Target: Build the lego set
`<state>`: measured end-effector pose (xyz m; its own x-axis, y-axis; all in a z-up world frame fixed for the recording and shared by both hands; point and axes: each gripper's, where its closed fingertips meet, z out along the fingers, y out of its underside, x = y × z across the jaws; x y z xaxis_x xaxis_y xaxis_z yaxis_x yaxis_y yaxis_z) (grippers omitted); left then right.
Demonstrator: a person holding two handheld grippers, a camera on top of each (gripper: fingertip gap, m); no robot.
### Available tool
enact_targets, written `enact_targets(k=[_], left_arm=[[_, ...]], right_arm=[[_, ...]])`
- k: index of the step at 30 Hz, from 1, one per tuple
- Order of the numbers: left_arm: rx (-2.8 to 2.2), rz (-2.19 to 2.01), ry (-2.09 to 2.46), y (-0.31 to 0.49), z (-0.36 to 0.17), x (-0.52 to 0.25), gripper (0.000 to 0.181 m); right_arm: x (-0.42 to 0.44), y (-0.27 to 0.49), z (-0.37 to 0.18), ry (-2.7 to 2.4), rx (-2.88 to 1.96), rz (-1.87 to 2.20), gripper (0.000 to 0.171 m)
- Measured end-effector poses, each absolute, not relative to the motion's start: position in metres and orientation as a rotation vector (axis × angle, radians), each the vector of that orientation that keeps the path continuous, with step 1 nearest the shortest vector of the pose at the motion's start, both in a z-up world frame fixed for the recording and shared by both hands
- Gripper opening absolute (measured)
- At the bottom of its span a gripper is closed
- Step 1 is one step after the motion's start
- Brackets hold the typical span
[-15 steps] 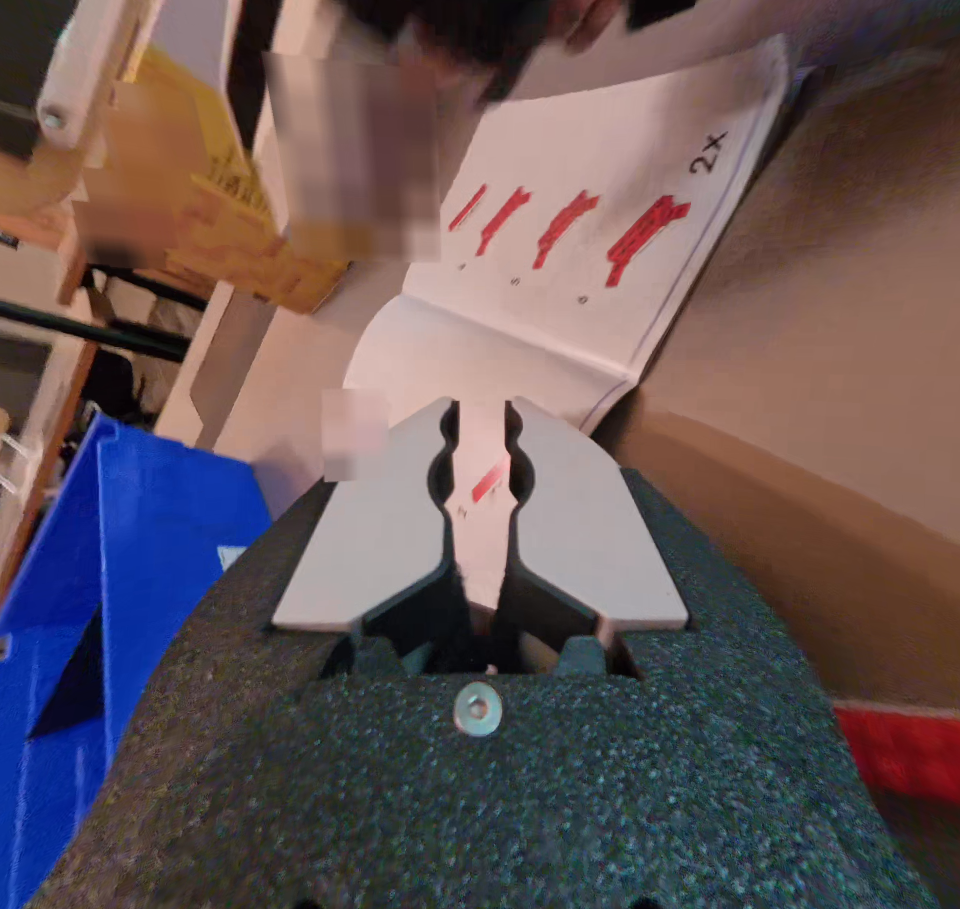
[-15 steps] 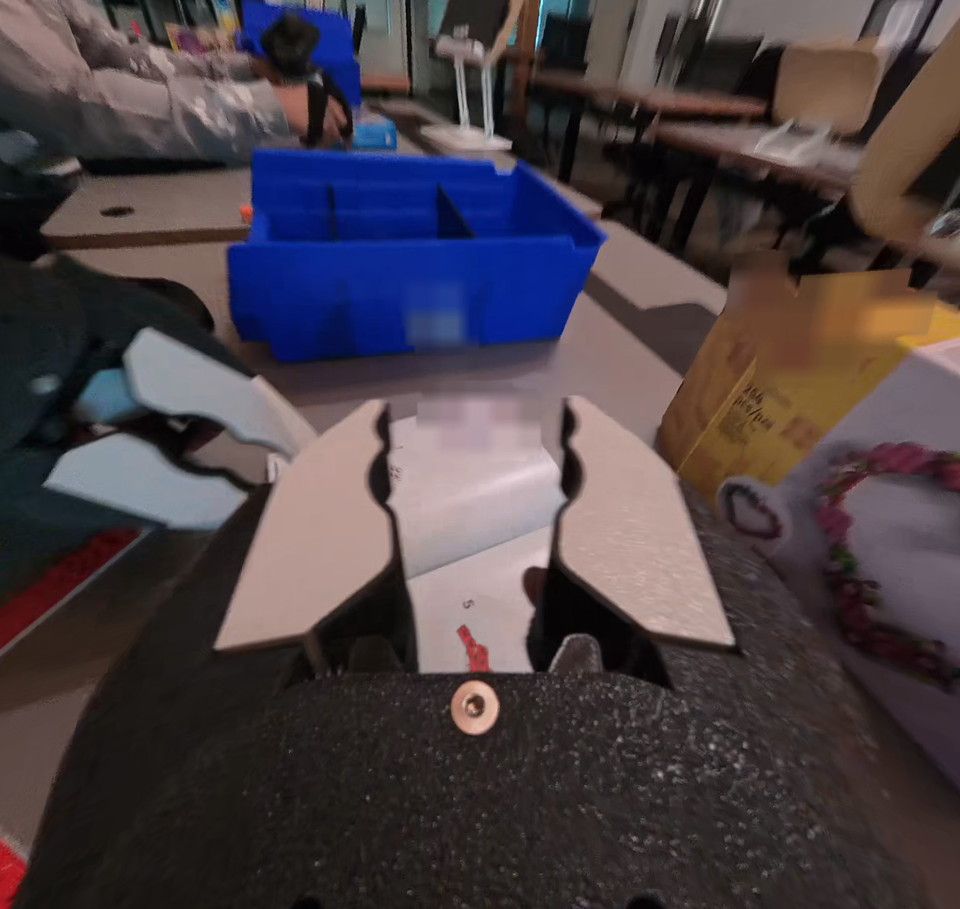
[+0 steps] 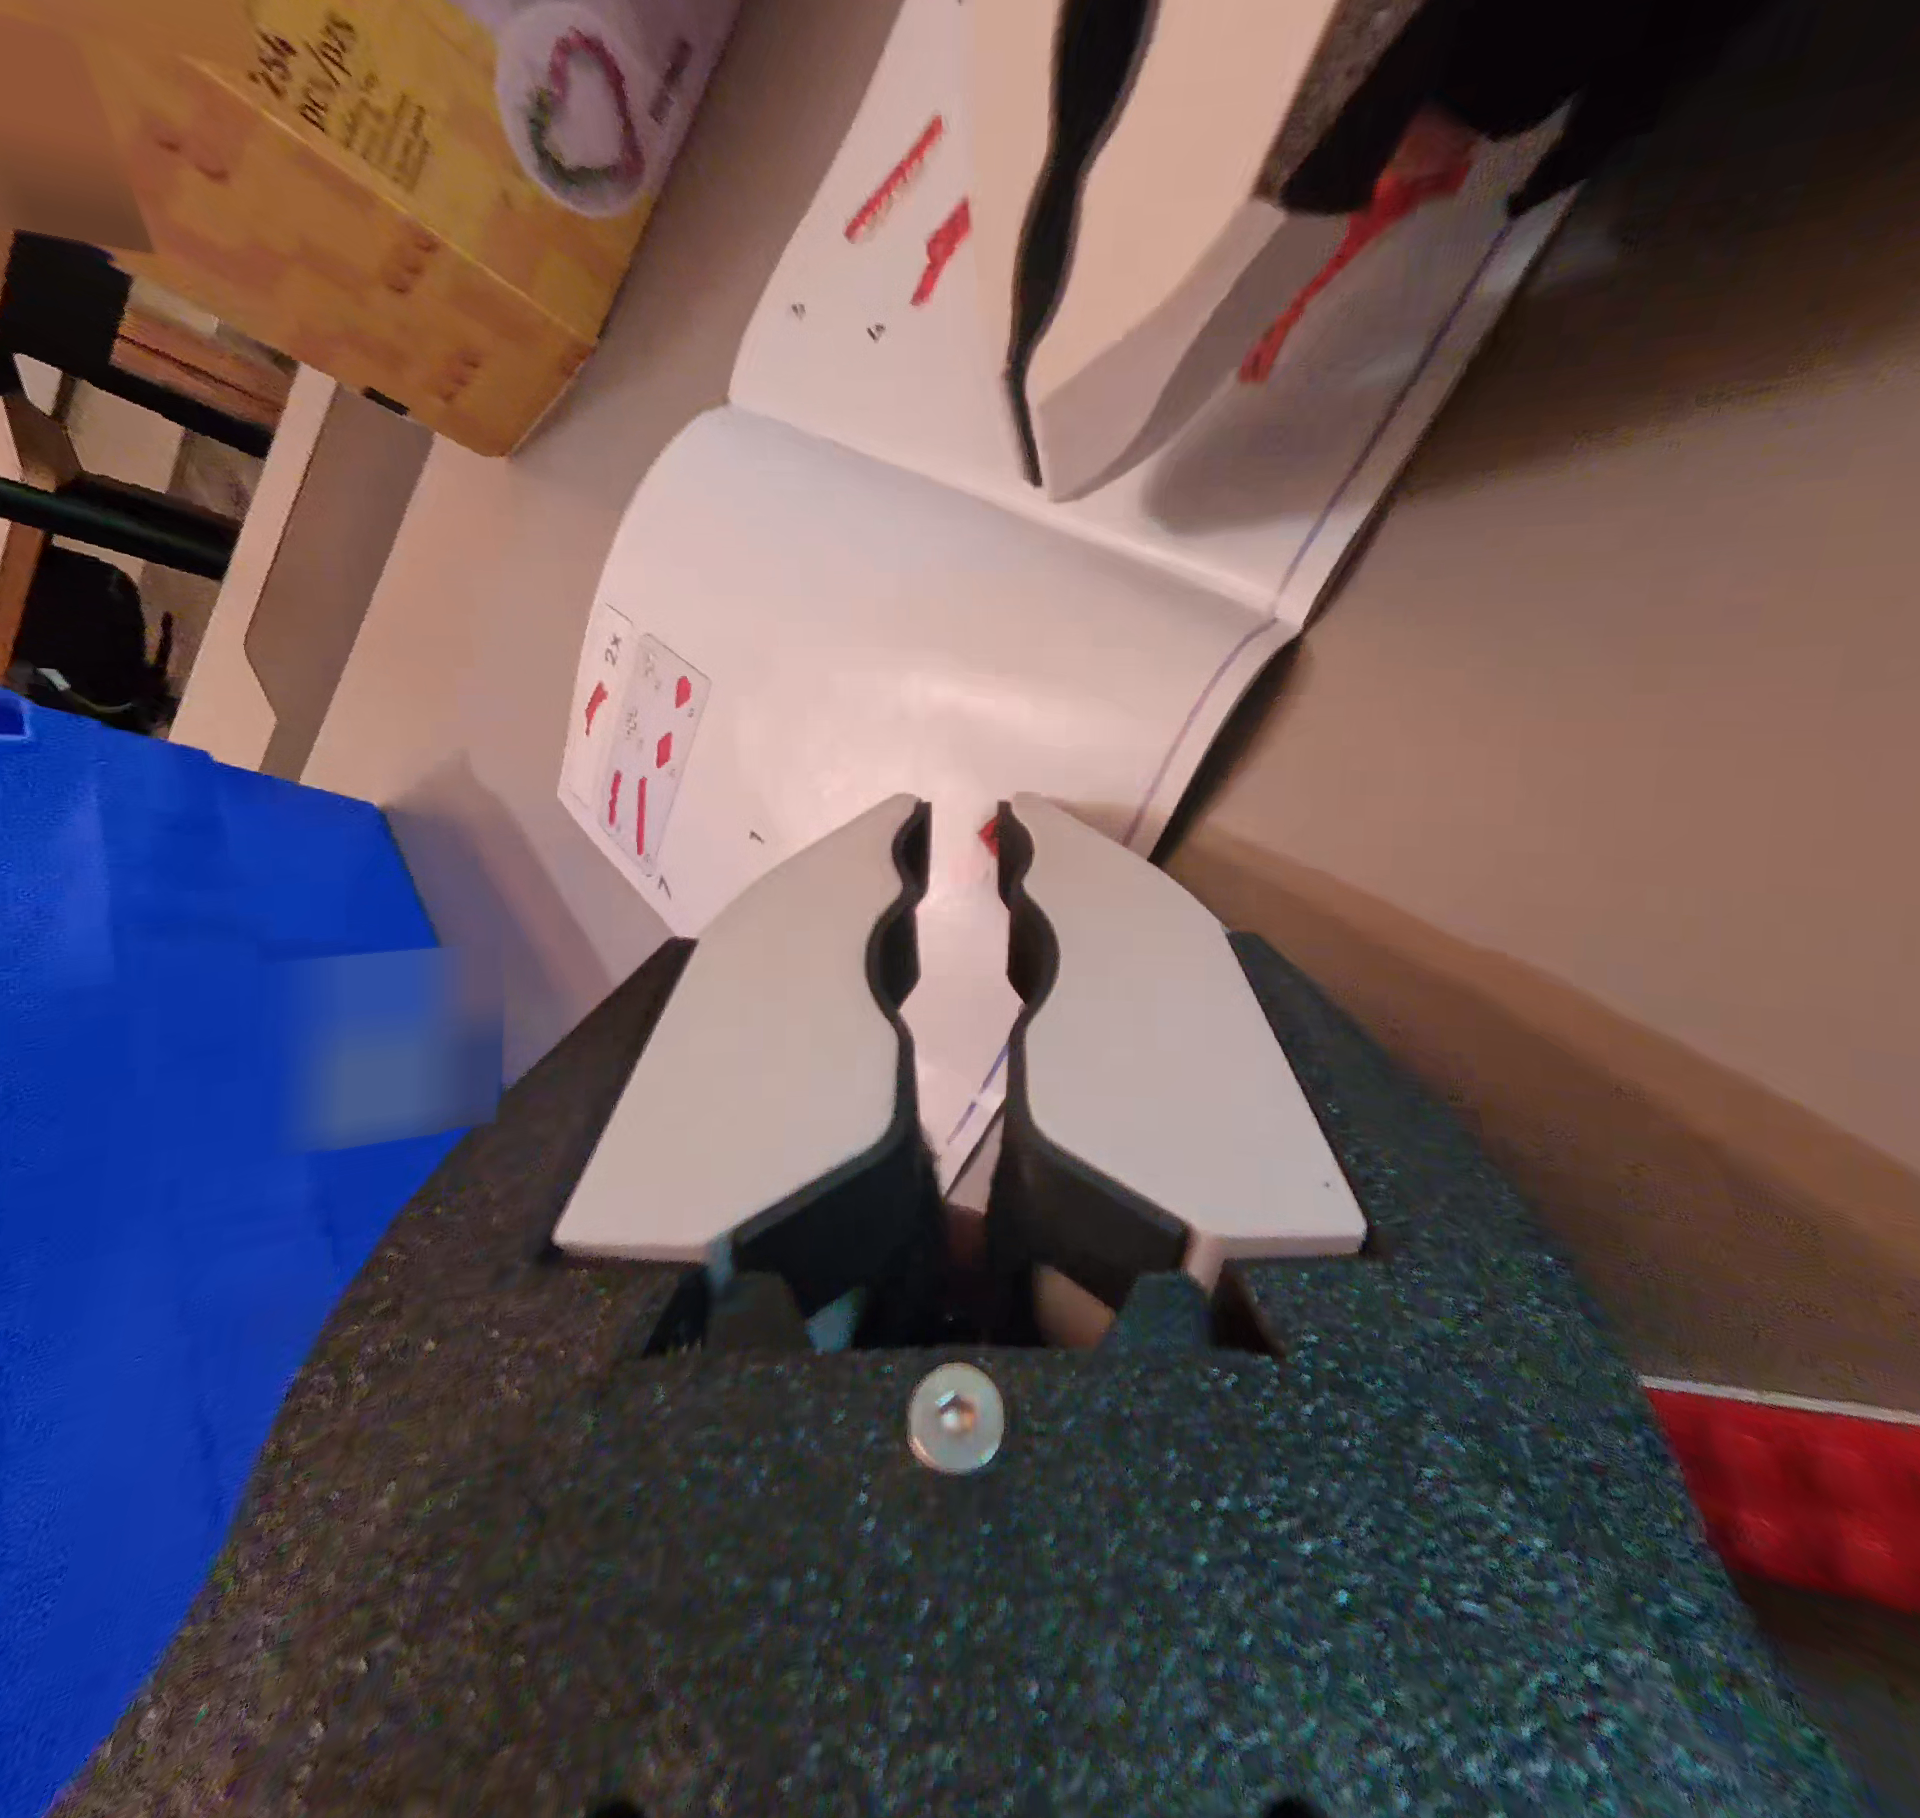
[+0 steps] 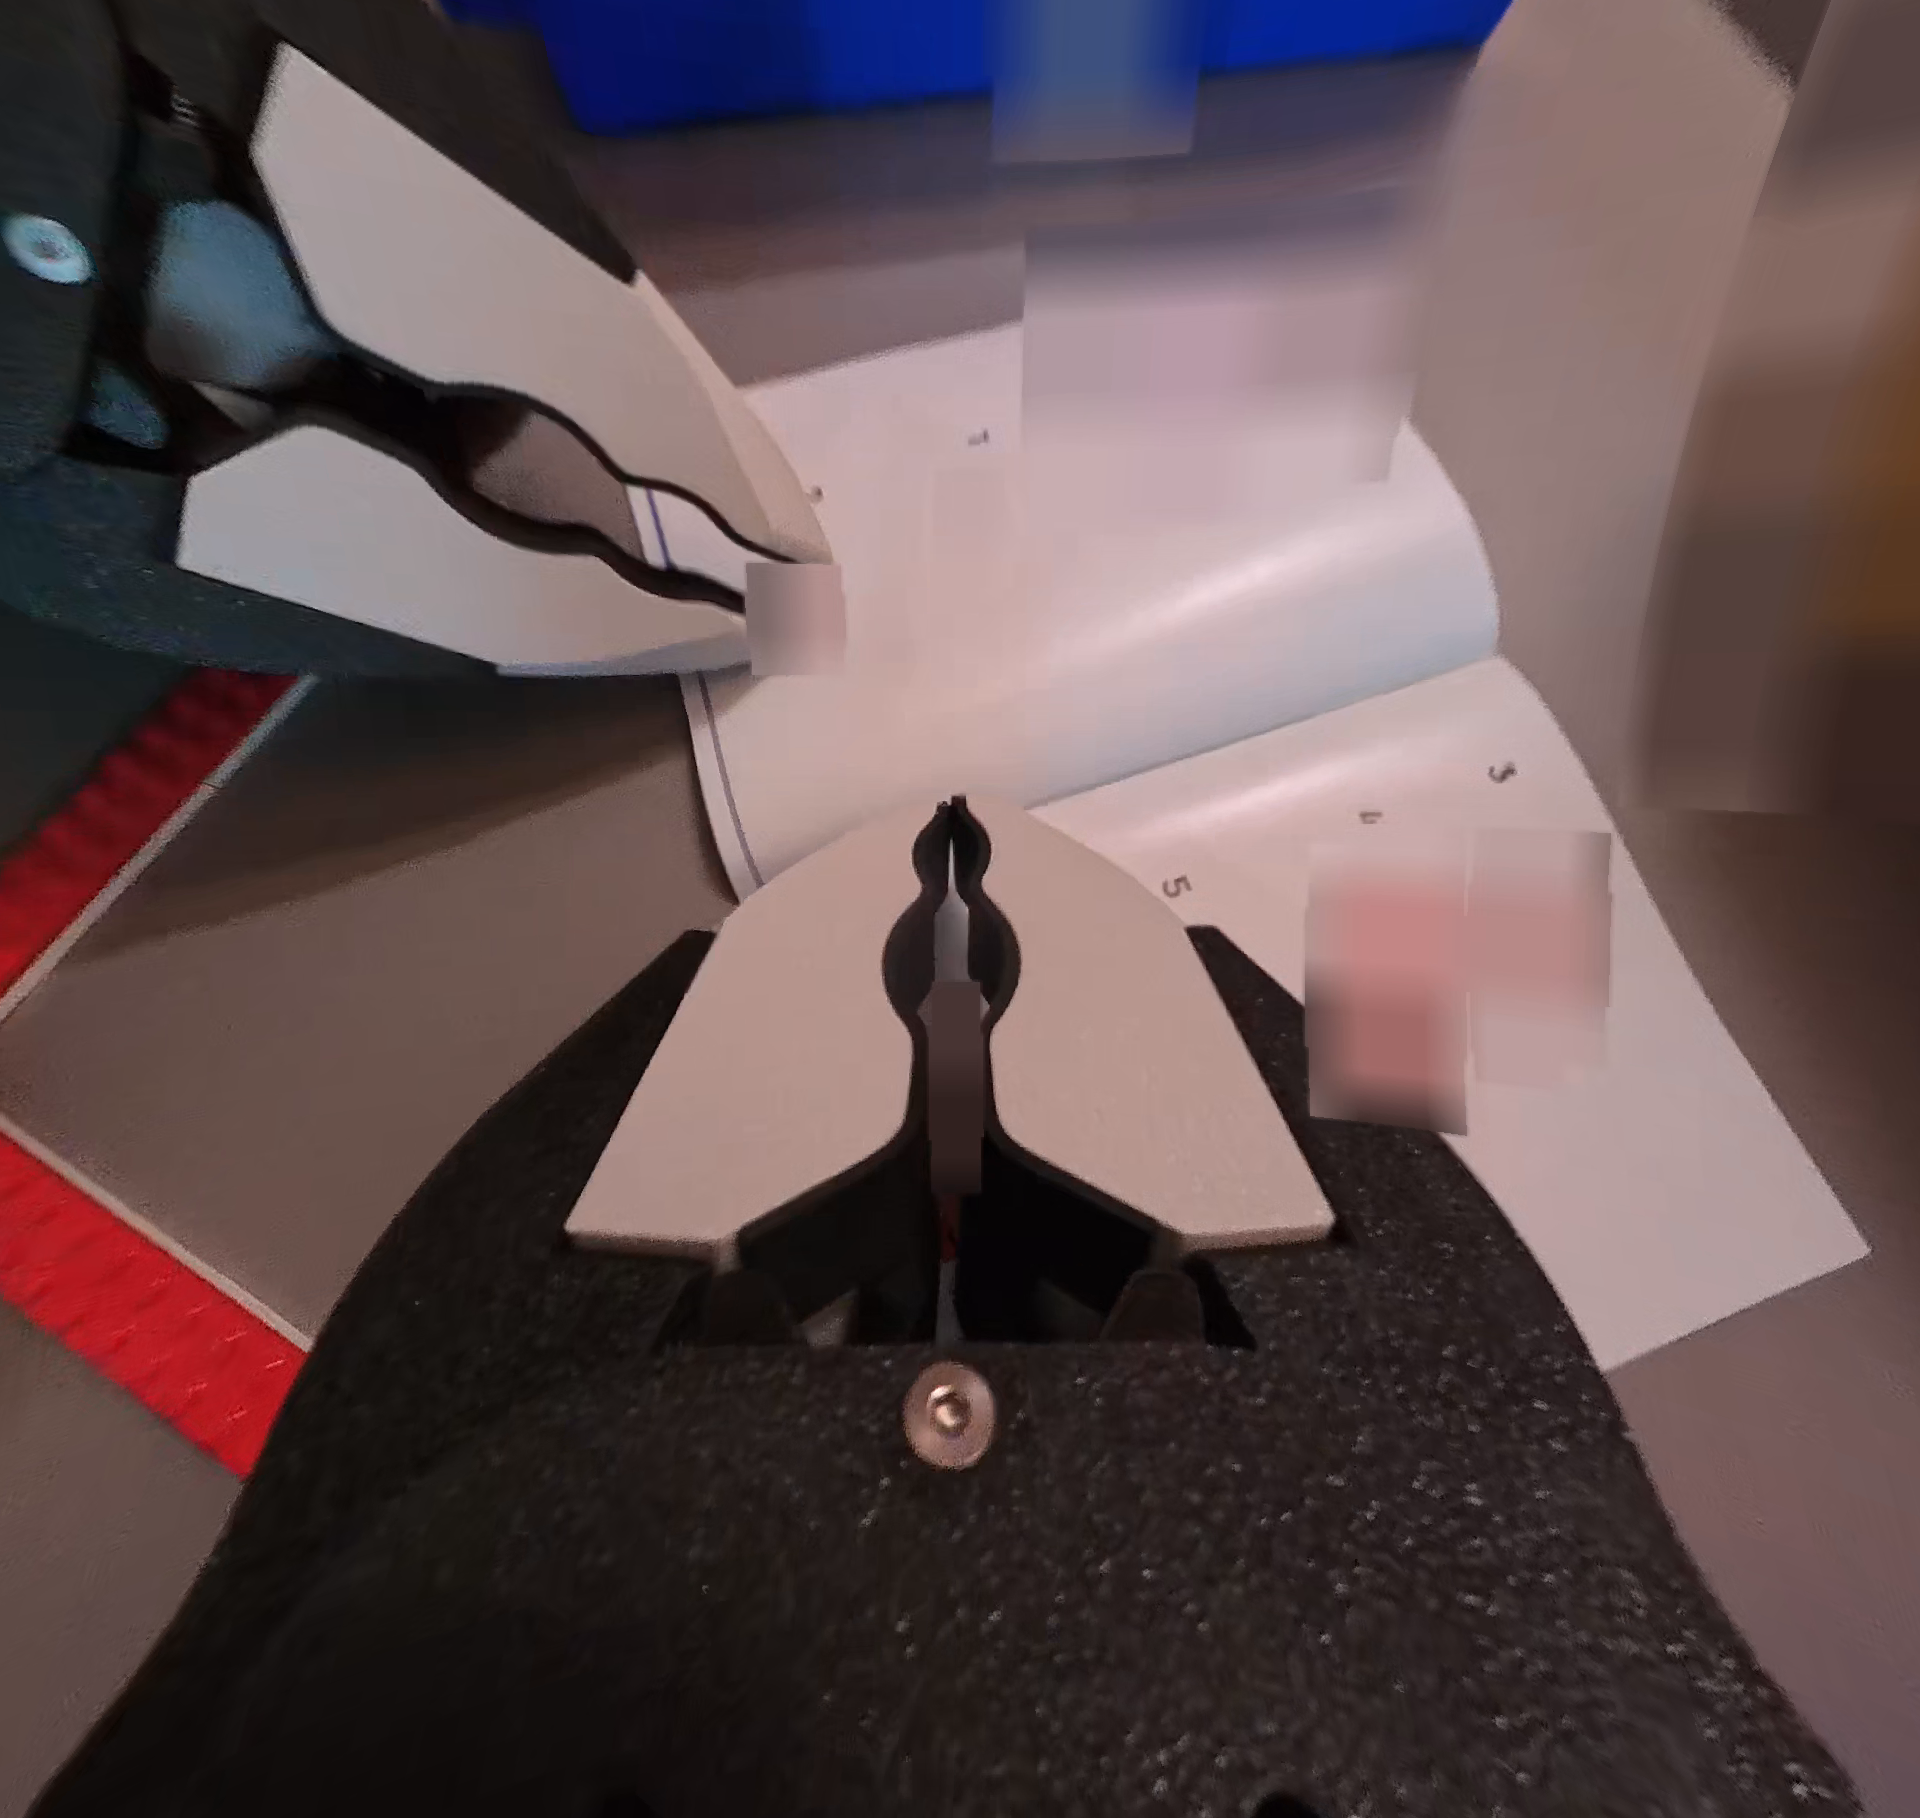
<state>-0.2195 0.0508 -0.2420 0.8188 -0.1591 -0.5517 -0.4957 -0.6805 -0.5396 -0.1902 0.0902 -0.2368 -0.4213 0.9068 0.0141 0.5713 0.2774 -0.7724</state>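
Layout, largest item first.

- Tan flat surface [image 3: 1610,677]: carries everything below.
- Blue plastic bin [image 3: 156,1093]: stands at the far side of the booklet in the right wrist view. It sits close on the left of the left tool in that tool's own view.
- Yellow-and-white cardboard box [image 3: 343,189] with a pink heart-shaped wreath pictured on it: stands beside the booklet, near the bin.
- White paper instruction booklet [image 3: 935,605]: lies open on the surface between bin and box. Its middle pages are bowed up in a curl, and red part drawings show on the leaves.
- Red studded lego baseplate [image 3: 1829,1498]: lies flat on the surface beside the left tool, apart from the booklet. Only an edge strip of it is in view. No loose bricks are visible.
- Left tool [image 3: 961,812]: grey fingers stand a narrow gap apart. The booklet's margin line shows through the gap, and nothing is seen clamped. The tips are over the booklet's edge.
- Right tool [image 4: 954,810]: fingertips are pressed together, right at the curled page. A pale sliver shows in the gap behind the tips, partly under a mosaic patch. I cannot tell whether a page is pinched.
- The two tools point at the booklet from different sides, and their tips are near each other.
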Motion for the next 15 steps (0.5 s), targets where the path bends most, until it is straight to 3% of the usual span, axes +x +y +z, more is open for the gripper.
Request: enact_targets(k=[10, 15], left_arm=[[-2.313, 0.673, 0.504, 0.049, -0.250, -0.226, 0.000], [-2.300, 0.733, 0.451, 0.047, -0.247, -0.237, 0.007]], right_arm=[[-0.194, 0.079, -0.252, -2.250, -1.157, 0.644, 0.000], [-0.194, 0.079, -0.253, -2.226, -1.186, 0.724, 0.000]])
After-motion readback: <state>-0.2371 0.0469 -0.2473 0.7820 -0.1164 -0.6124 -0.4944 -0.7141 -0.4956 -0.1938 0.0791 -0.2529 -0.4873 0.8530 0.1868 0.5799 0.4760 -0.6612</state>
